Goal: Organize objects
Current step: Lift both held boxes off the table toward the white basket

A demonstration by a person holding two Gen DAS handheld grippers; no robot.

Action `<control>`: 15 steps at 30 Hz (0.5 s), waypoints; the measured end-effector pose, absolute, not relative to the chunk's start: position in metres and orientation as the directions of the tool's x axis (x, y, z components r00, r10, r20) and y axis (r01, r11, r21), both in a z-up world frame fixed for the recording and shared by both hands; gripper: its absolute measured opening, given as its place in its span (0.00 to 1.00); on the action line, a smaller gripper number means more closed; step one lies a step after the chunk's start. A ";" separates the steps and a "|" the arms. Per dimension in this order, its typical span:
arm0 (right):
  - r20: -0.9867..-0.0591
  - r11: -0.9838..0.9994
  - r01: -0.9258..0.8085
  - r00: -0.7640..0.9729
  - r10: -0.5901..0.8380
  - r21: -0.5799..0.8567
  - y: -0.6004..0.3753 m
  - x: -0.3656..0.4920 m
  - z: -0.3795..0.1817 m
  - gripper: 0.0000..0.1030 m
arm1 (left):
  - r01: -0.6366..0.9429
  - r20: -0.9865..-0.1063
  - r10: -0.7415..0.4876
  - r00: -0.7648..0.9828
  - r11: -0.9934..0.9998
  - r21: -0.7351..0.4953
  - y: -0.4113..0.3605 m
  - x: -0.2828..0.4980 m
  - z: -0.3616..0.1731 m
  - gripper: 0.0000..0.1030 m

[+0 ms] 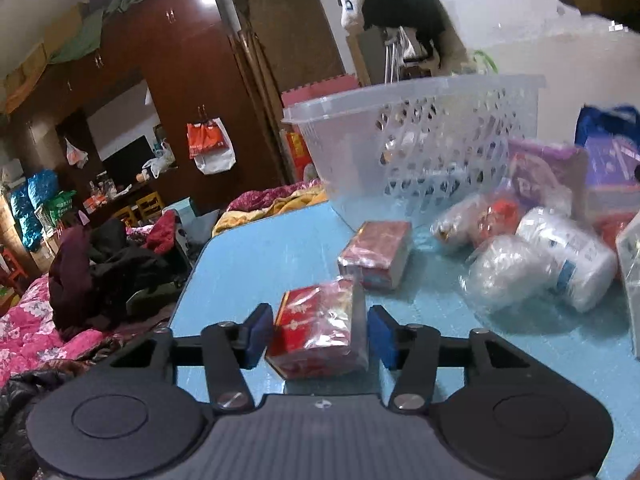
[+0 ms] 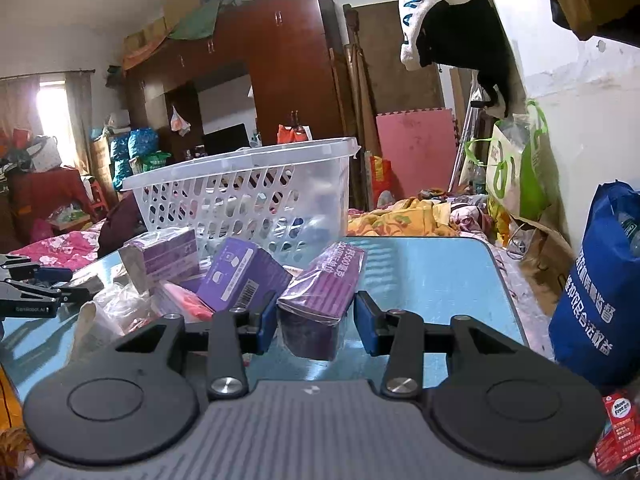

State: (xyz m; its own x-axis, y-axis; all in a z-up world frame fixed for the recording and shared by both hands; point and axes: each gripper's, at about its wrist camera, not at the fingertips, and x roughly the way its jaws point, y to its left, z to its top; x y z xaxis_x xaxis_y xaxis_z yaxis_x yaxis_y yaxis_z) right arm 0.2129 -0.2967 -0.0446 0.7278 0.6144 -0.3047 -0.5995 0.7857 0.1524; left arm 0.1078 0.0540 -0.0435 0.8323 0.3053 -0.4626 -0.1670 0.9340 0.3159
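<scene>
A red box (image 1: 316,332) in clear wrap sits between the blue pads of my left gripper (image 1: 320,334), and both pads touch its sides; it is tilted just over the blue table (image 1: 260,264). In the right wrist view my right gripper (image 2: 316,326) is shut on a purple wrapped pack (image 2: 316,312) that hangs a little above the table (image 2: 432,280). A white perforated basket (image 1: 400,152) (image 2: 240,200) stands at the table's far side, beyond both grippers. My left gripper (image 2: 76,284) also shows at the far left edge of the right wrist view.
A second red box (image 1: 376,254) lies just ahead of the left gripper. Wrapped white rolls (image 1: 568,260) and purple packs (image 1: 544,172) (image 2: 244,276) crowd the space between the grippers. A blue bag (image 2: 596,300) stands off the table's right edge. A bed with a pink quilt (image 1: 28,328) lies to the left.
</scene>
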 end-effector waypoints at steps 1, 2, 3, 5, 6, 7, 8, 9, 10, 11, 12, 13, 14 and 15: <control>-0.305 0.785 -0.600 0.727 0.616 0.155 -0.297 0.213 -0.045 0.44 | -0.169 -0.464 0.321 0.826 0.926 0.339 0.052 0.108 -0.044 0.56; -0.305 0.784 -0.601 0.726 0.617 0.154 -0.297 0.213 -0.045 0.44 | -0.176 -0.465 0.332 0.821 0.921 0.349 0.051 0.109 -0.045 0.56; -0.305 0.785 -0.601 0.727 0.616 0.152 -0.297 0.213 -0.045 0.44 | -0.181 -0.469 0.334 0.818 0.922 0.342 0.051 0.109 -0.045 0.53; -0.302 0.783 -0.602 0.726 0.618 0.158 -0.298 0.213 -0.045 0.44 | -0.150 -0.495 0.279 0.823 0.947 0.285 0.056 0.107 -0.044 0.31; -0.299 0.783 -0.602 0.726 0.619 0.157 -0.298 0.213 -0.045 0.44 | -0.136 -0.504 0.247 0.827 0.959 0.247 0.060 0.107 -0.044 0.30; -0.297 0.783 -0.601 0.728 0.618 0.157 -0.299 0.213 -0.045 0.44 | -0.143 -0.496 0.242 0.834 0.963 0.230 0.062 0.105 -0.043 0.30; -0.296 0.782 -0.602 0.727 0.620 0.160 -0.299 0.213 -0.045 0.44 | -0.154 -0.479 0.243 0.844 0.964 0.218 0.065 0.103 -0.042 0.30; -0.295 0.781 -0.603 0.726 0.621 0.161 -0.300 0.213 -0.045 0.44 | -0.157 -0.470 0.237 0.850 0.967 0.202 0.068 0.101 -0.041 0.30; -0.295 0.782 -0.602 0.727 0.620 0.160 -0.299 0.213 -0.045 0.44 | -0.156 -0.473 0.229 0.851 0.970 0.189 0.070 0.100 -0.041 0.30; -0.295 0.782 -0.602 0.727 0.620 0.159 -0.299 0.213 -0.045 0.44 | -0.152 -0.472 0.222 0.853 0.971 0.182 0.070 0.099 -0.041 0.30; -0.295 0.782 -0.602 0.727 0.620 0.160 -0.299 0.213 -0.045 0.44 | -0.155 -0.462 0.221 0.859 0.972 0.178 0.070 0.099 -0.041 0.30; -0.295 0.782 -0.602 0.727 0.620 0.161 -0.299 0.212 -0.045 0.44 | -0.165 -0.450 0.227 0.864 0.971 0.174 0.069 0.097 -0.041 0.30; -0.294 0.782 -0.602 0.727 0.620 0.160 -0.299 0.212 -0.045 0.44 | -0.173 -0.433 0.230 0.871 0.971 0.167 0.070 0.094 -0.040 0.30; -0.293 0.782 -0.602 0.728 0.620 0.160 -0.299 0.212 -0.045 0.44 | -0.173 -0.415 0.225 0.881 0.972 0.159 0.071 0.091 -0.038 0.30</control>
